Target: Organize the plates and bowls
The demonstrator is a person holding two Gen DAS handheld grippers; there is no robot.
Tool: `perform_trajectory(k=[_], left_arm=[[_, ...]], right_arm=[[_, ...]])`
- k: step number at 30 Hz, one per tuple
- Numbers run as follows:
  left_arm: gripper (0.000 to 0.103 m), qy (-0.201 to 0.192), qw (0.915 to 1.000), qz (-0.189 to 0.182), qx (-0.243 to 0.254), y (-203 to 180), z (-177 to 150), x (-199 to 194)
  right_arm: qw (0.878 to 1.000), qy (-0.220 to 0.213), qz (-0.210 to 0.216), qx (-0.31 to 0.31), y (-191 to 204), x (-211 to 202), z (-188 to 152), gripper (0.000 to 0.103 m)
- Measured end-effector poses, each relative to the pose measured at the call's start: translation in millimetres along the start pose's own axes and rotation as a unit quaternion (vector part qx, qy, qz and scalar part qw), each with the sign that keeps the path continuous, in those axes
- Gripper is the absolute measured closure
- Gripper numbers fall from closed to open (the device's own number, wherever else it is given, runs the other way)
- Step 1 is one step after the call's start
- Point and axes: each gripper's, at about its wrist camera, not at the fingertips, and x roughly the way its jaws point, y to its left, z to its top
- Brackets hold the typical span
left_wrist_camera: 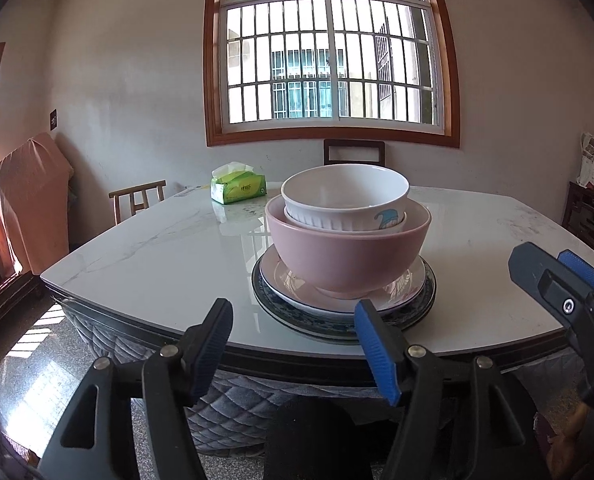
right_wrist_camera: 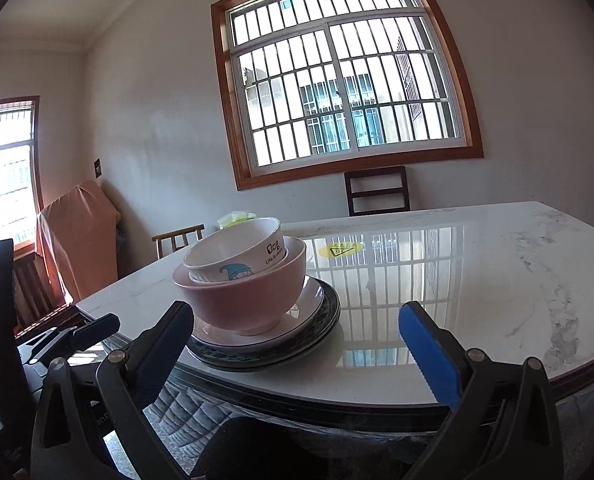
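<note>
A stack stands near the table's front edge: a dark blue-patterned plate [left_wrist_camera: 337, 326] at the bottom, a pink plate [left_wrist_camera: 289, 282] on it, a pink bowl [left_wrist_camera: 347, 254], and white bowls nested inside, the top white bowl [left_wrist_camera: 345, 196] with a blue picture. In the right wrist view the stack shows as the patterned plate [right_wrist_camera: 297, 350], pink plate [right_wrist_camera: 297, 320], pink bowl [right_wrist_camera: 245, 296] and white bowl [right_wrist_camera: 237, 250]. My left gripper [left_wrist_camera: 293, 324] is open and empty, just in front of the stack. My right gripper [right_wrist_camera: 297, 320] is open and empty; it also shows in the left wrist view [left_wrist_camera: 553, 264].
The white marble table [left_wrist_camera: 157, 252] carries a green tissue pack [left_wrist_camera: 239, 188] at the back left and a yellow sticker [right_wrist_camera: 339, 249]. Wooden chairs [left_wrist_camera: 139, 198] stand around it, one under the window [right_wrist_camera: 377, 190]. A cloth-covered object [left_wrist_camera: 29, 204] stands at the left wall.
</note>
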Motion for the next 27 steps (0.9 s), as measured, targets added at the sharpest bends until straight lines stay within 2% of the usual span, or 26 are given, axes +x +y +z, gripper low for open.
perform_trajectory(k=[7,27], left_arm=[[0.037,0.009,0.9999,-0.002,0.013,-6.5,-4.8,1.6],[0.037,0.024,0.9997,-0.005,0.01,-5.4,-7.0,4.9]], right_arm=[[1.0,0.009,0.0,-0.003,1.4,-1.7,-4.2,0.001],[1.0,0.01,-0.001,-0.015,6.9,-6.9,-5.4,0.0]])
